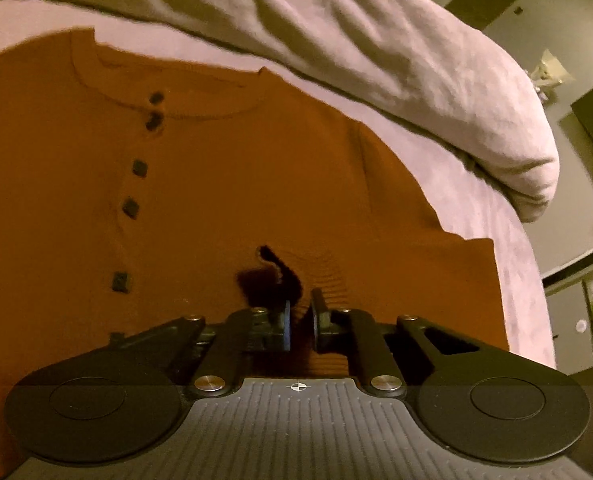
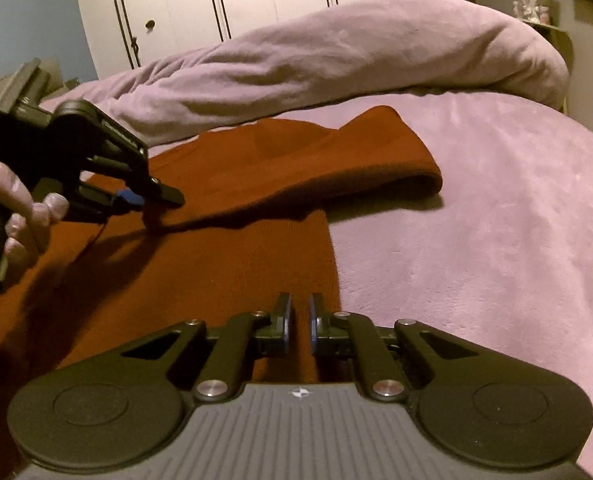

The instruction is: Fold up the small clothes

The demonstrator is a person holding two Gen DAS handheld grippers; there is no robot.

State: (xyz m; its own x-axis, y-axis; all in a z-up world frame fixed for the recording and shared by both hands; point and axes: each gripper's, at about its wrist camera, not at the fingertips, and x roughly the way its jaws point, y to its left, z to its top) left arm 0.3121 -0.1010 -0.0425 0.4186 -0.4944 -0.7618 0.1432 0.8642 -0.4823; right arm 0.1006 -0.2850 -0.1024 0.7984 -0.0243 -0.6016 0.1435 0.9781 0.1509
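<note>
A rust-orange buttoned shirt lies front up on the lilac bed sheet, with dark buttons running down its placket. My left gripper is shut on a pinched ruck of the shirt's cloth, which puckers darkly just ahead of the pads. In the right wrist view the shirt shows a sleeve folded across it, and the left gripper bites the cloth at the left. My right gripper is shut at the shirt's right edge, with rust cloth filling the slit between its pads.
A bunched lilac duvet lies along the far side of the bed, just behind the shirt. Bare sheet stretches to the right of it. A person's hand holds the left gripper. White wardrobe doors stand behind the bed.
</note>
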